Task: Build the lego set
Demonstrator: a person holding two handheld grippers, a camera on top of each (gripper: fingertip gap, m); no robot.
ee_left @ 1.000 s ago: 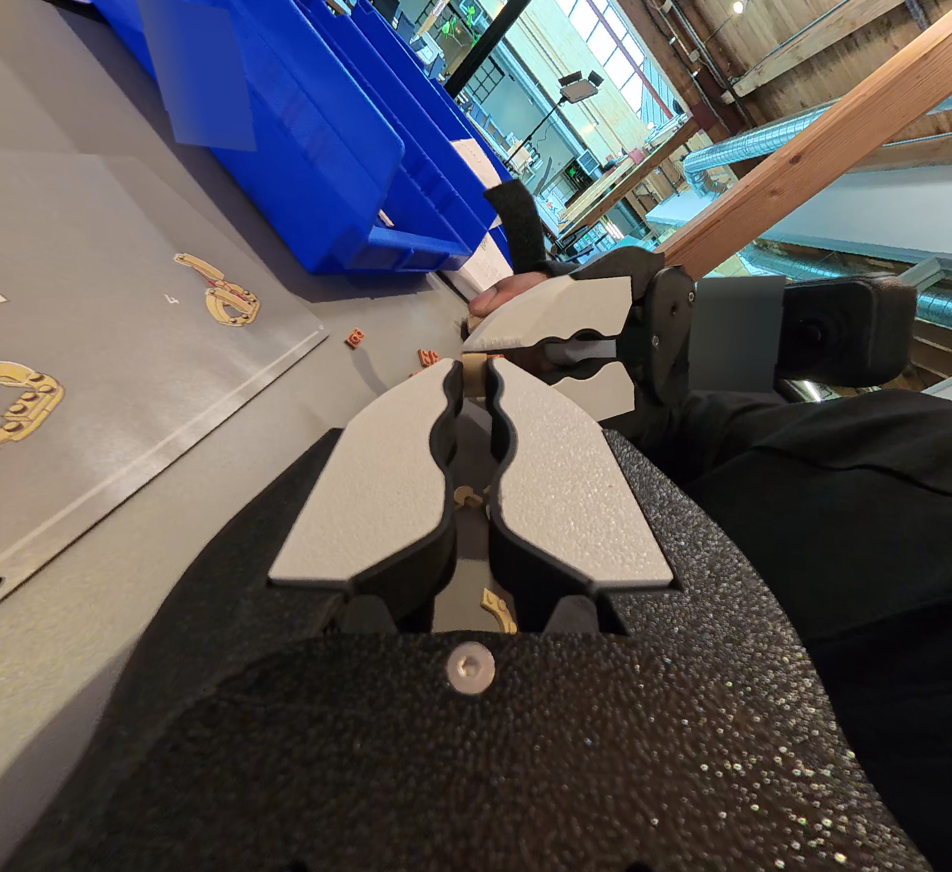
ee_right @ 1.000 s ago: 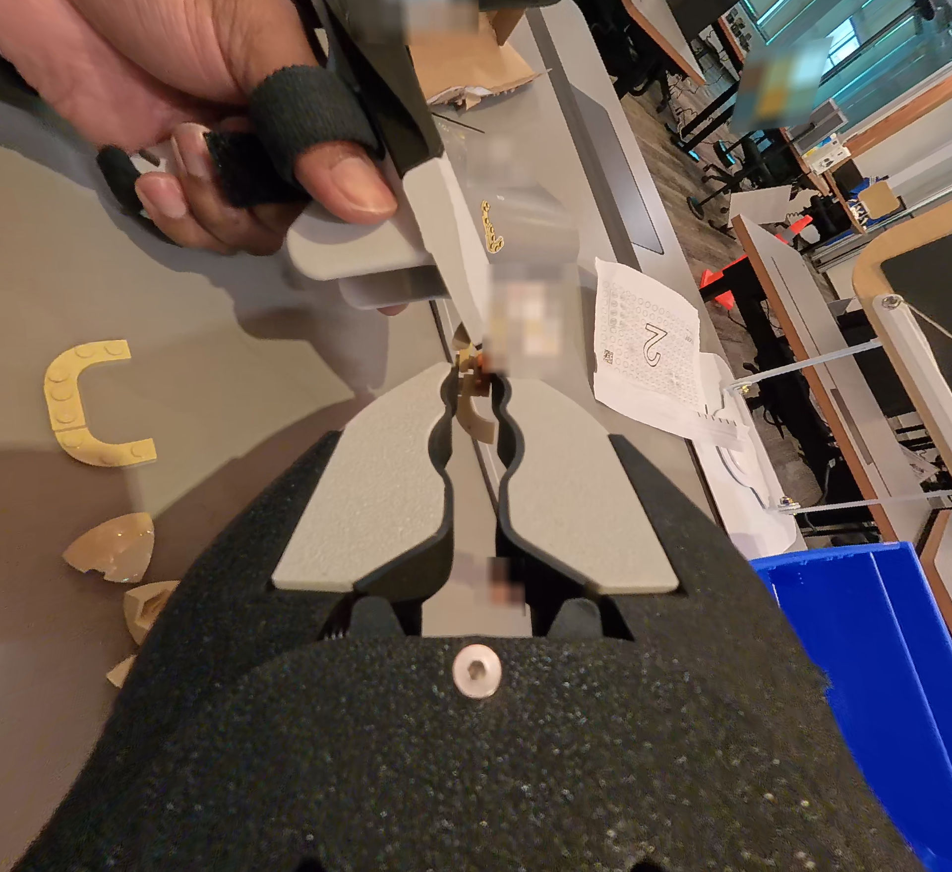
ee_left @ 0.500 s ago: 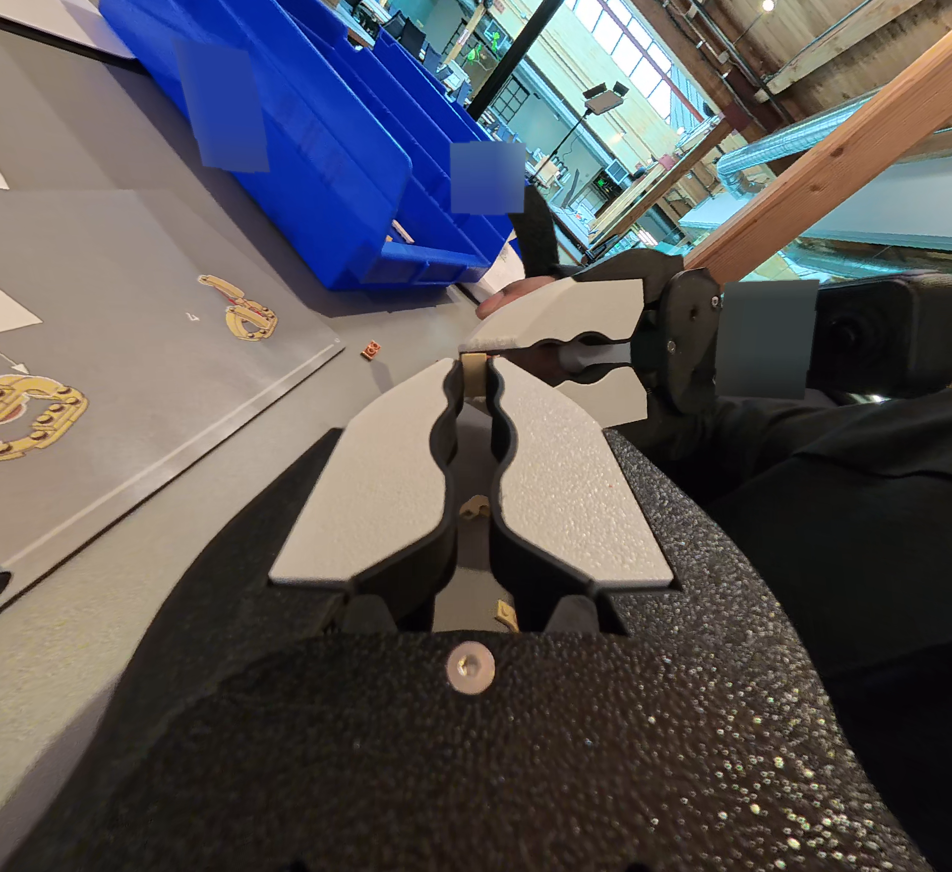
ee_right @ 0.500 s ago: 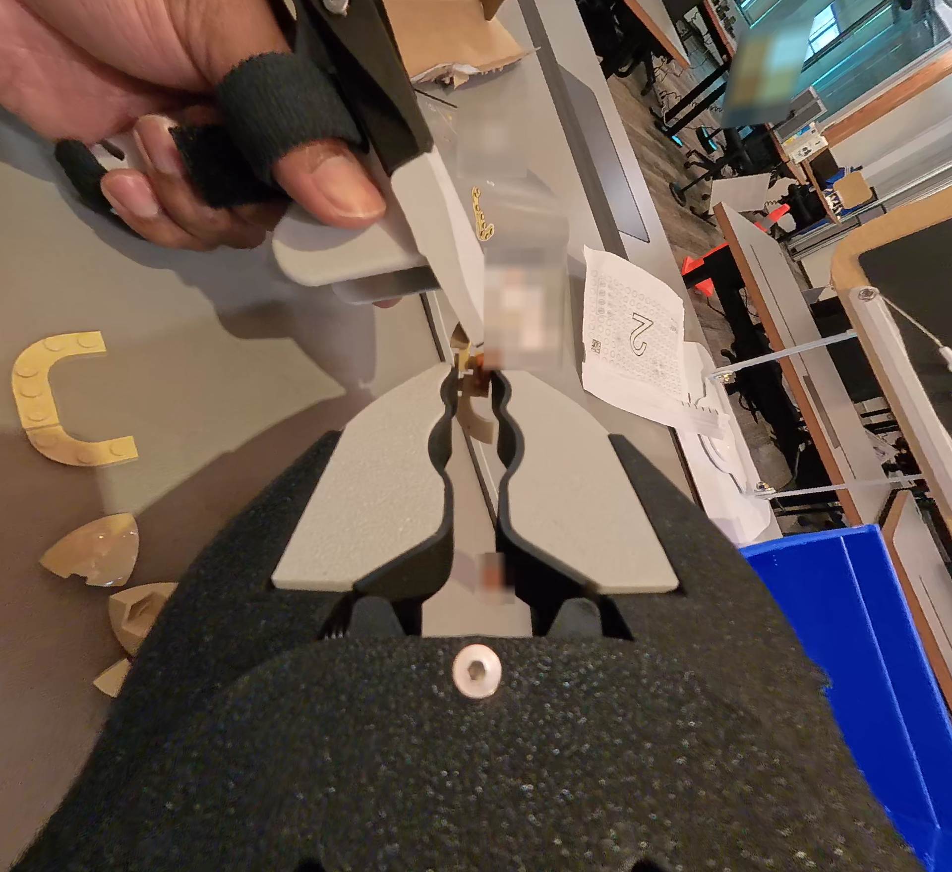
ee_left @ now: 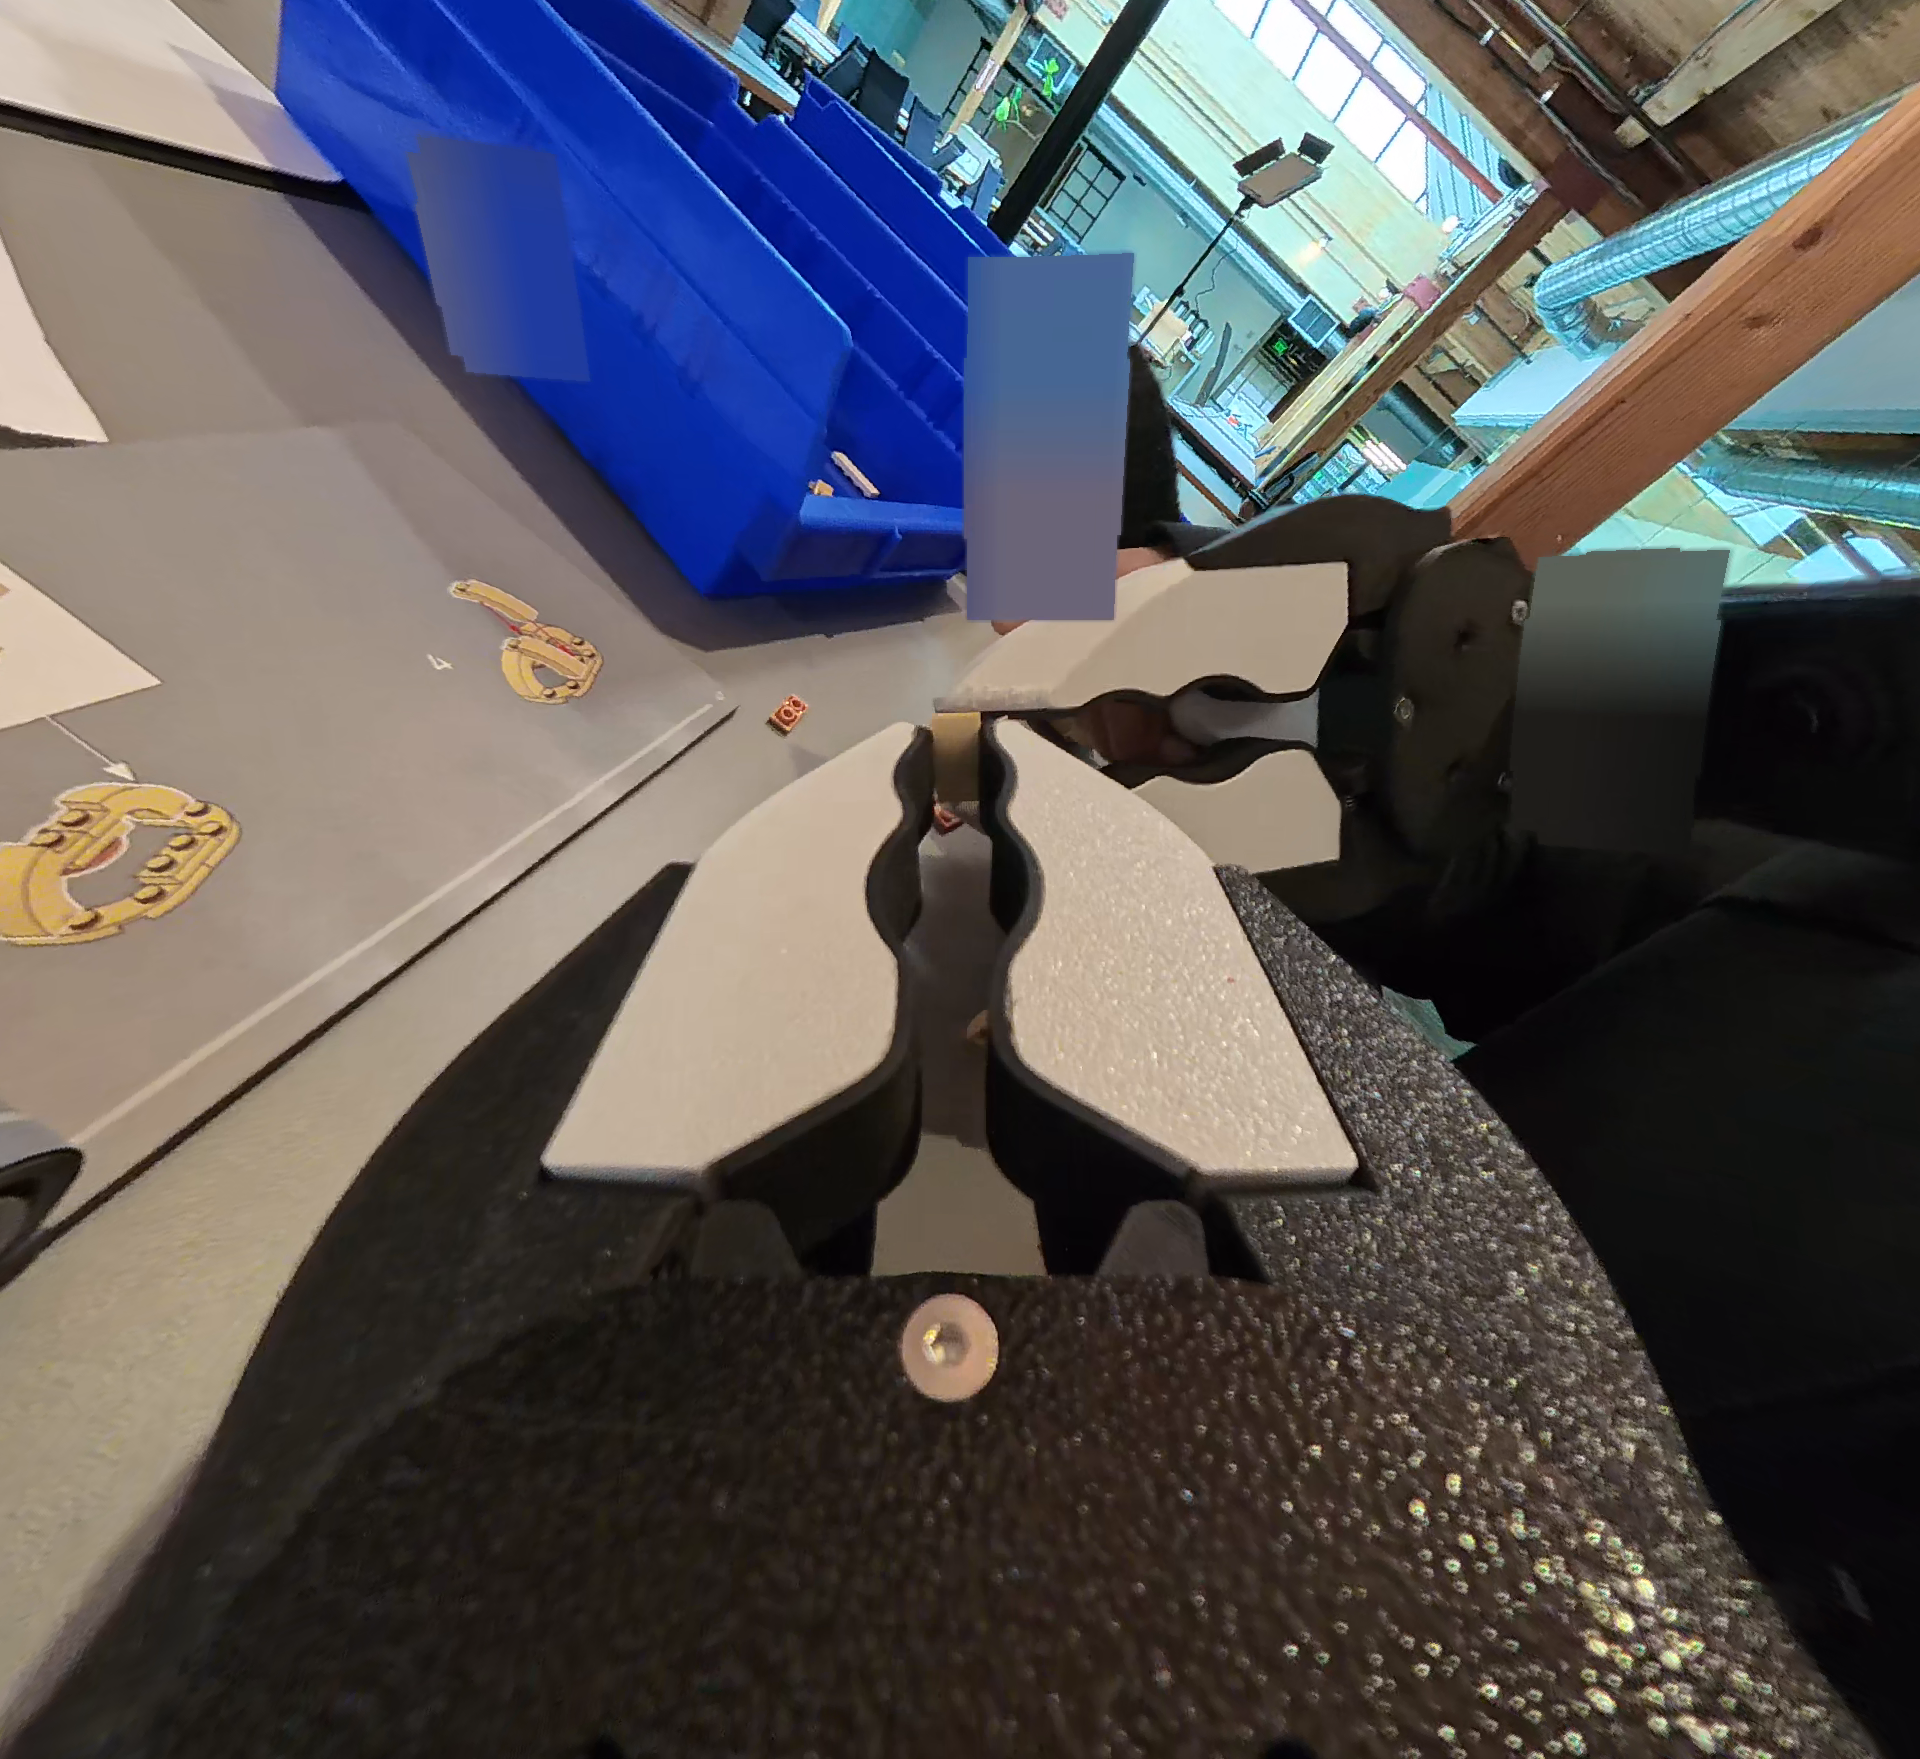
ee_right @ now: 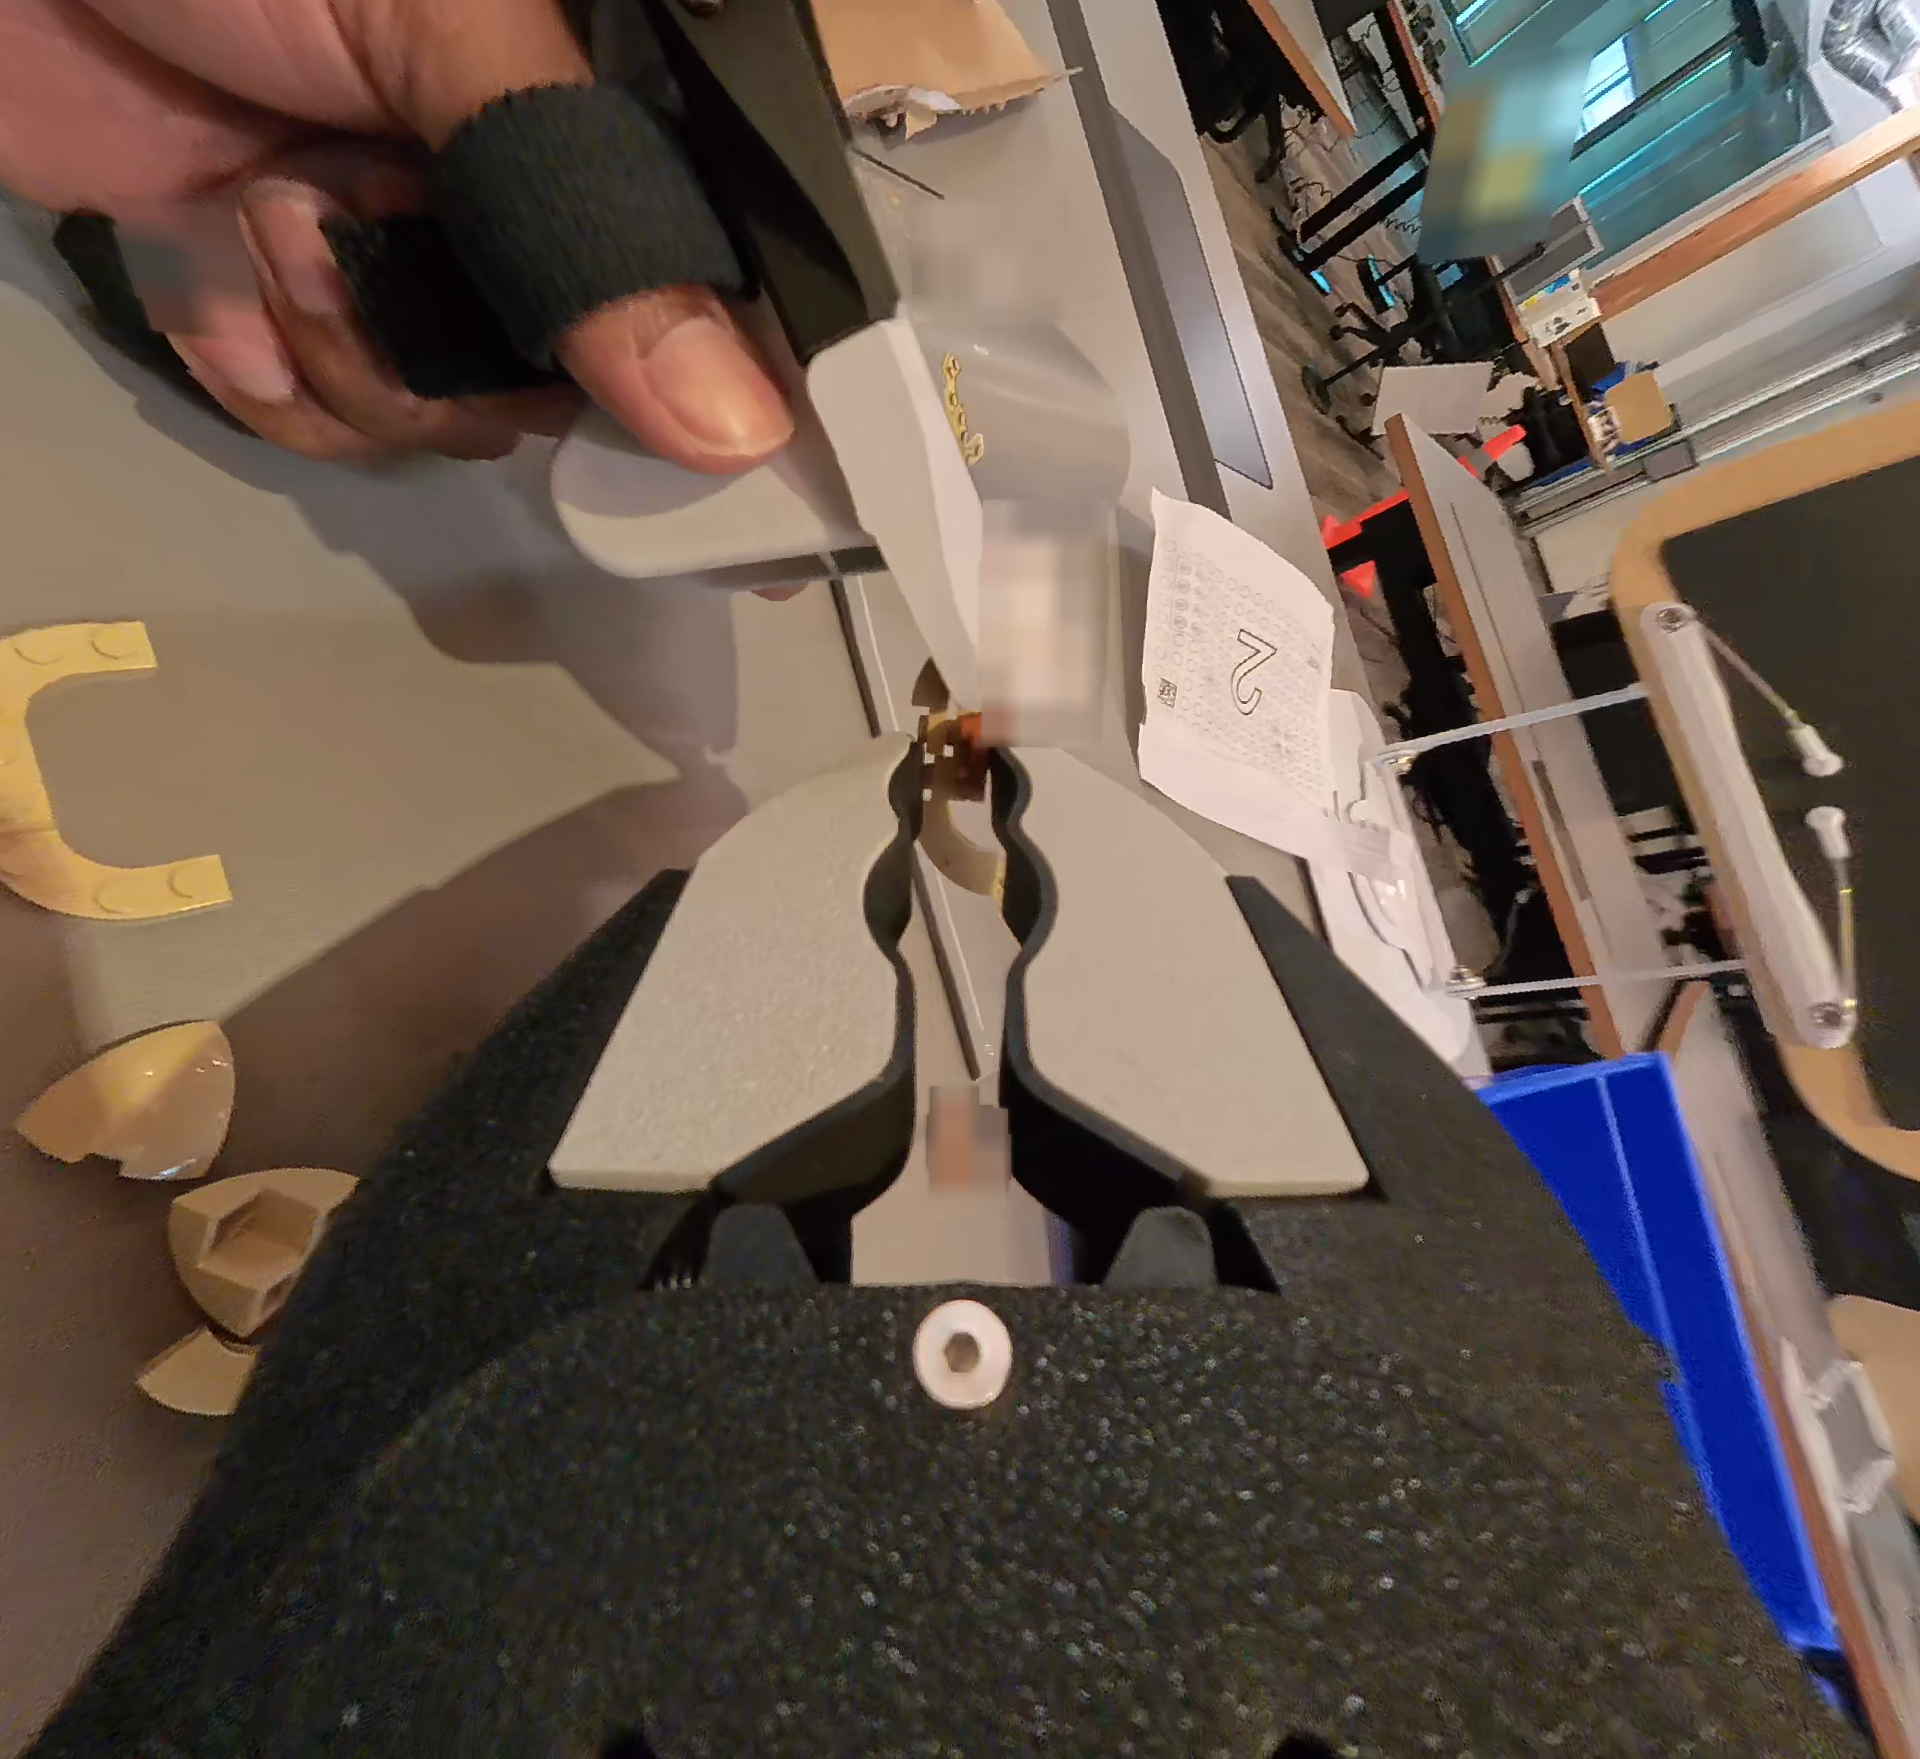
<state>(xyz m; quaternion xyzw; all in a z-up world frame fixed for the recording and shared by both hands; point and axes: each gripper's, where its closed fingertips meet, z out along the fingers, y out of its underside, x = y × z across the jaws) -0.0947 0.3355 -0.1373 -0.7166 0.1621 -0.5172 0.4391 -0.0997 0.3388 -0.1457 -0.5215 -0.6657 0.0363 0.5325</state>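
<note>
Long blue plastic bins on the grey bench; nearest one holds a couple of small tan pieces. Open instruction booklet beside them. Workshop room, timber ceiling. Left gripper clenched on a small tan lego piece. Right gripper grasping a tan curved lego part with an orange bit. Both meet tip to tip above the bench. Loose tan C-shaped plate and rounded tan wedge pieces on the bench, left.

Glossy blue plastic bins; matt grey table; tan plastic pieces
</note>
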